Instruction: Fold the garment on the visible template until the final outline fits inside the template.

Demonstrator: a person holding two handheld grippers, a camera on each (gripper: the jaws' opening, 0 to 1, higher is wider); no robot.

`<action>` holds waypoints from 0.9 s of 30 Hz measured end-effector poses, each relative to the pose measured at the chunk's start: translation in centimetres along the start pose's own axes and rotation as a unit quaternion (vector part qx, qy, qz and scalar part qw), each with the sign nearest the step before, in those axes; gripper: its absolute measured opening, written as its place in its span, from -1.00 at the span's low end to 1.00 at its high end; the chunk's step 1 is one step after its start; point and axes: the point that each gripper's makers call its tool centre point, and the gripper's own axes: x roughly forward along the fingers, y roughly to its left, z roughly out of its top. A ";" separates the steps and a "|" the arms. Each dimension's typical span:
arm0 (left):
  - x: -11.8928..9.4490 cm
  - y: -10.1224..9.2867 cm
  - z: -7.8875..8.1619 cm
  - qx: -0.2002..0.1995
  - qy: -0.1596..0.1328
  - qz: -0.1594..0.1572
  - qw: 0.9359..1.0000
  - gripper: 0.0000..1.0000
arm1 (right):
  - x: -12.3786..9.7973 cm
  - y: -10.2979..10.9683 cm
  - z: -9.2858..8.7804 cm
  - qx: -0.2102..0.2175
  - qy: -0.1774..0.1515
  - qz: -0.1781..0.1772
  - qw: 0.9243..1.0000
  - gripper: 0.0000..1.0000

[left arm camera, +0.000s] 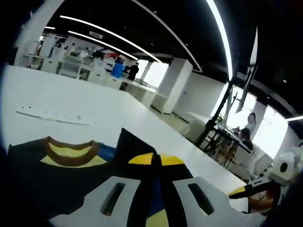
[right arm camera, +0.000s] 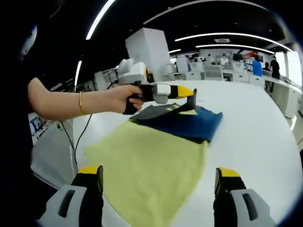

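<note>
In the right gripper view the pale yellow garment with a dark blue upper part point(right arm camera: 156, 156) lies spread on the white table point(right arm camera: 255, 127), and the right gripper point(right arm camera: 158, 182) hovers low over its near hem with its yellow-tipped black jaws wide apart, holding nothing. Across the cloth, a person's hand point(right arm camera: 124, 99) holds the left gripper point(right arm camera: 191, 97), its jaws closed on a lifted dark fold at the garment's far edge. The left gripper view shows those jaws pinching that dark fold beside the brown-striped collar point(left arm camera: 70, 150); faint markings on the table behind are too small to read.
</note>
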 end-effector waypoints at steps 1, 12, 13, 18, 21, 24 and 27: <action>0.2 -0.1 -0.4 0.002 0.006 -0.001 1.000 -0.99 | 0.0 -0.1 0.0 0.000 -0.001 -0.001 1.000 0.95; 1.9 -0.5 -3.7 0.005 0.045 -0.007 0.999 -0.99 | -0.3 -0.4 -0.2 0.005 -0.002 -0.006 1.000 0.95; 1.9 -0.5 -4.1 0.007 0.051 -0.007 0.999 -0.99 | -0.3 -0.4 -0.2 0.006 -0.003 -0.005 1.000 0.95; 2.3 -0.7 -5.8 0.035 0.078 -0.004 0.996 -0.99 | -0.2 -0.3 -0.5 0.008 0.000 -0.005 1.000 0.95; 2.2 -1.5 -6.0 0.034 0.081 -0.021 0.996 -0.95 | -0.2 -0.2 -0.6 0.010 0.000 -0.002 1.000 0.96; 1.8 -1.9 -6.0 0.041 0.084 -0.031 0.995 -0.69 | -0.1 -0.1 -0.6 0.009 0.001 0.001 1.000 0.97; 1.0 -2.2 -5.7 0.025 0.081 -0.044 0.995 -0.56 | 0.1 0.1 -0.5 0.007 0.002 0.006 1.000 0.98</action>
